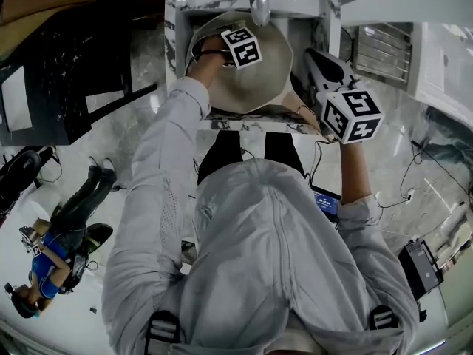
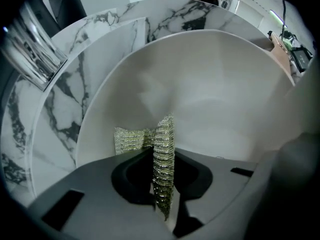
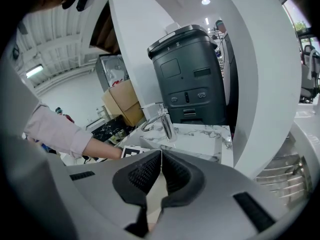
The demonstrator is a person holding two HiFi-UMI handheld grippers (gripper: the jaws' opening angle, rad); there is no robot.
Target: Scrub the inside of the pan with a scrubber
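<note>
A pale beige pan [image 1: 255,76] lies tilted in the marble sink, its inside [image 2: 215,94] filling the left gripper view. My left gripper [image 1: 222,50] is down inside the pan. It is shut on a gold-and-silver mesh scrubber [image 2: 131,139], which stands up between the jaws and folds against the pan's wall. My right gripper [image 1: 325,69] is at the pan's right side by the handle [image 1: 297,100]. In the right gripper view that gripper [image 3: 161,156] is shut, and a beige strip of handle [image 3: 152,196] shows low between the jaws.
A chrome faucet [image 1: 260,6] stands over the sink's back edge, also seen as the faucet [image 3: 162,119]. Marble sink walls [image 2: 70,84] surround the pan. A dark grey machine [image 3: 192,79] stands behind the counter. A metal rack [image 1: 384,50] lies right of the sink.
</note>
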